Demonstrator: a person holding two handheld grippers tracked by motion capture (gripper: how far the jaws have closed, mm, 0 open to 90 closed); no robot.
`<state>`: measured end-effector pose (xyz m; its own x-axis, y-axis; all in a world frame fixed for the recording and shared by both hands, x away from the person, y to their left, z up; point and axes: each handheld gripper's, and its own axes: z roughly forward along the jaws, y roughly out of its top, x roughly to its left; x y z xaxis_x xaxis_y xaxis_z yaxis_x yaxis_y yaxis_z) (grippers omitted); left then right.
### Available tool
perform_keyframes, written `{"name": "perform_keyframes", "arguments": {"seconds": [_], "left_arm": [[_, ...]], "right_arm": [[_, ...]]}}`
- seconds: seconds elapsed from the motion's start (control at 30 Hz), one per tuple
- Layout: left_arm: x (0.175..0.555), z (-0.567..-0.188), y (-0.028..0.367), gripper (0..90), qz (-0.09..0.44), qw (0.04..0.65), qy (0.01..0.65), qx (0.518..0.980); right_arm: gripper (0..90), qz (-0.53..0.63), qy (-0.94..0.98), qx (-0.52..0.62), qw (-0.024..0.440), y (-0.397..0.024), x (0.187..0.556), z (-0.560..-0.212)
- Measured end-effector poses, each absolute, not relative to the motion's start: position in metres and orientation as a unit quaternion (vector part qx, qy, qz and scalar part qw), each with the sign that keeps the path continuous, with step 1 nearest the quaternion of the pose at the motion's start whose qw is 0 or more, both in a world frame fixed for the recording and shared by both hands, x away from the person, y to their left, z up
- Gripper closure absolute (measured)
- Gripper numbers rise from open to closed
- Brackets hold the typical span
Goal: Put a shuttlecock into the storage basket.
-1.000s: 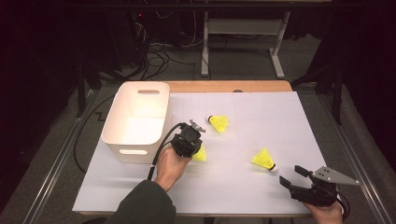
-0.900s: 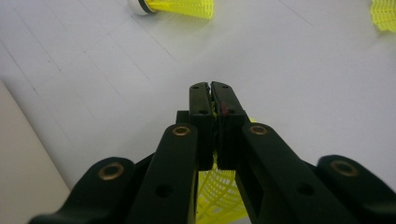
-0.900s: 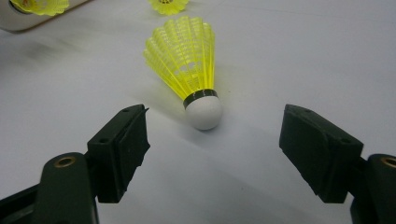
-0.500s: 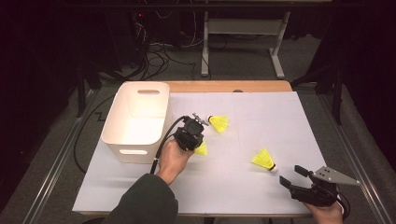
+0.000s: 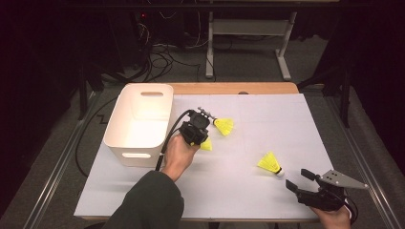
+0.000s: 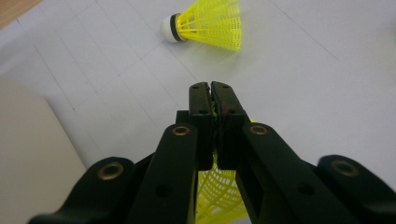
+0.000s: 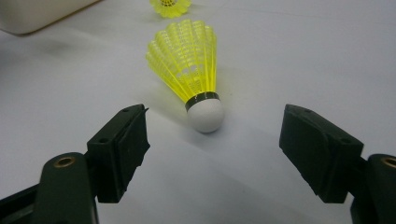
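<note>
The left gripper holds a yellow birdie by the edge of its skirt. Its jaws are squeezed tight on the thin mesh, and the birdie hangs under them, just off the white mat, beside the white bin.

A second birdie lies on the mat close by. A third birdie lies right in front of the right gripper, whose jaws are wide apart with nothing in them.

The hold is only on a small bit of mesh. I think the birdie could slip out or tear if the hand swings fast toward the bin. It could also bump the bin's wall and drop outside.
</note>
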<state>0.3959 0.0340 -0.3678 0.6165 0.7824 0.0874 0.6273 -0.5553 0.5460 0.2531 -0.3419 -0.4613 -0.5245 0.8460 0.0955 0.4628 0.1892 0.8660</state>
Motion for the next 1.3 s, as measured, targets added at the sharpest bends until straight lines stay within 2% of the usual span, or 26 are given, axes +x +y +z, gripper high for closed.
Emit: {"name": "perform_keyframes", "arguments": {"seconds": [0.63,1.3], "left_arm": [[0.418,-0.348,0.029,88.0,0.147,0.232,0.423,0.864],[0.436,-0.322,0.035,87.9,0.167,0.23,0.427,0.859]], "right_arm": [[24.1,0.46,0.743,0.439,0.209,-0.342,0.253,-0.461],[24.2,0.461,0.742,0.441,0.207,-0.342,0.253,-0.461]]}}
